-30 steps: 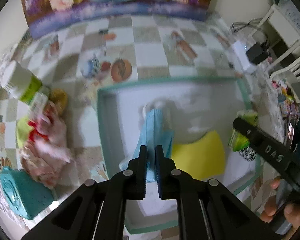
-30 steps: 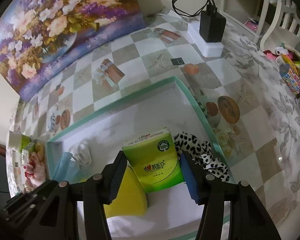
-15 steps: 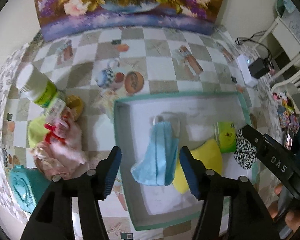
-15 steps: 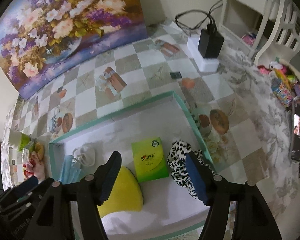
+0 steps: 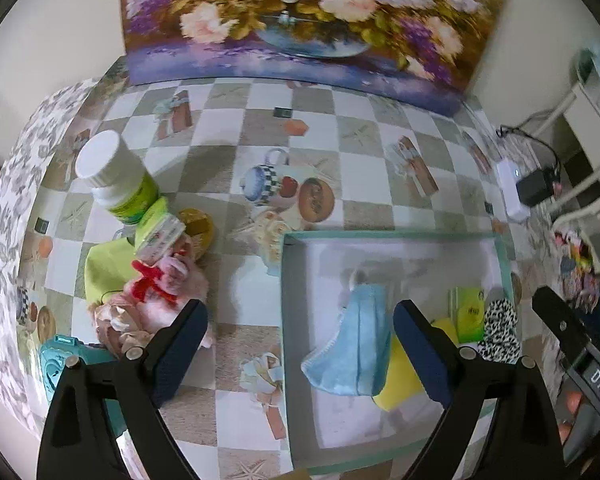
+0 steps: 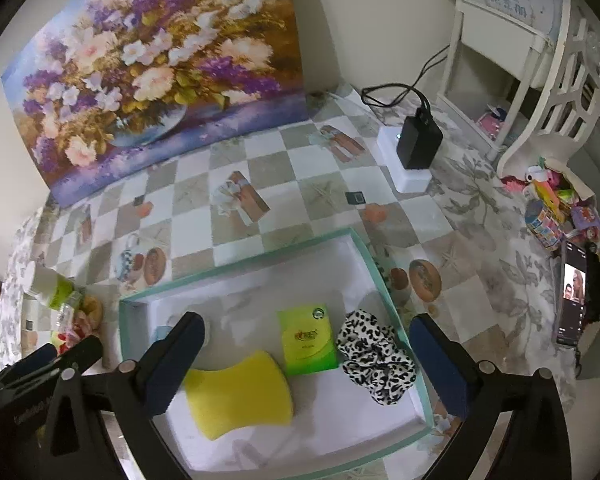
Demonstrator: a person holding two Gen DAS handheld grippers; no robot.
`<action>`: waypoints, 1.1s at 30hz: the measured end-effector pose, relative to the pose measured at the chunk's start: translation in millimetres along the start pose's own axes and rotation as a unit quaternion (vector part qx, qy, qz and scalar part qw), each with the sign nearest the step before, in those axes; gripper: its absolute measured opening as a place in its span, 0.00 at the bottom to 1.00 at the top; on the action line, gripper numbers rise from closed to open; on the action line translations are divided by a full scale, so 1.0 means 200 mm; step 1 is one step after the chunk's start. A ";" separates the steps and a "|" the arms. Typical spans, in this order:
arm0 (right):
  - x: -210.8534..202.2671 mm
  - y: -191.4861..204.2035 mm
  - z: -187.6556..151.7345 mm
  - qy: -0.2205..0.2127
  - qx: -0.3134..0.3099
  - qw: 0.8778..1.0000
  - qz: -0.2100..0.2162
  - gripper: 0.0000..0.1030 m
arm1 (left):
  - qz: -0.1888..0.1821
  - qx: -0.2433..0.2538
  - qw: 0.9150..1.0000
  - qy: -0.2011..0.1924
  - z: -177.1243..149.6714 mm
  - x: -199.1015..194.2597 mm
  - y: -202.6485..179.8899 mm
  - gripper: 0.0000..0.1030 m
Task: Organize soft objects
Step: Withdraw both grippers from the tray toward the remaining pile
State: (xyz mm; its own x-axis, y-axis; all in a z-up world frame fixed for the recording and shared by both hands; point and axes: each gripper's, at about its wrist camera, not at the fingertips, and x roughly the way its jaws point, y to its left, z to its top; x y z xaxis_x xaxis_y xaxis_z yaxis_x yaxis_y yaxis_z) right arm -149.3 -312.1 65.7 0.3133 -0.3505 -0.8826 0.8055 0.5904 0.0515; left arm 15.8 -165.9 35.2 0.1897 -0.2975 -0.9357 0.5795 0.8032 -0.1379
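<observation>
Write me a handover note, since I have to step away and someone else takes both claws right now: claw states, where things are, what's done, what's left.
Left claw: open, empty, above the tablecloth at the tray's left edge.
Right claw: open, empty, above the tray.
In the tray: blue face mask, yellow sponge, green tissue pack, leopard scrunchie.
Outside, left of the tray: pink plush with a red bow, yellow-green cloth, with a white jar, a small bottle and a teal case.
Done: four soft items in the tray.
Left: probably the plush and cloth; the hard items likely stay out.
</observation>
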 end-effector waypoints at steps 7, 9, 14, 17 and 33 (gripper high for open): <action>-0.03 0.08 0.00 -0.007 -0.016 1.000 0.018 1.00 | -0.020 -0.050 0.998 -0.017 0.03 -0.06 0.16 0.92; -0.04 0.11 -0.01 -0.009 -0.026 0.999 0.016 1.00 | -0.019 -0.065 0.997 -0.021 0.04 -0.08 0.22 0.92; -0.06 0.18 -0.01 -0.010 -0.043 0.999 0.019 1.00 | 0.013 -0.114 0.992 -0.061 0.05 -0.17 0.44 0.92; -0.06 0.22 -0.02 -0.003 -0.048 0.999 0.019 1.00 | 0.054 -0.139 0.984 -0.093 0.05 -0.25 0.57 0.92; -0.03 0.60 -0.14 0.019 -0.124 0.989 0.076 1.00 | 0.111 -0.219 0.961 -0.125 -0.05 -0.35 0.99 0.93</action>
State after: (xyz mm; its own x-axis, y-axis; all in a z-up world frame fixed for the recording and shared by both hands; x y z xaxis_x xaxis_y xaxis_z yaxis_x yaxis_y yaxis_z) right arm -68.3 -218.9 64.4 0.3978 -0.2192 -0.8909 0.6007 0.7962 0.0723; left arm 108.8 18.4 70.7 0.4860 -0.1647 -0.8583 0.1244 0.9851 -0.1186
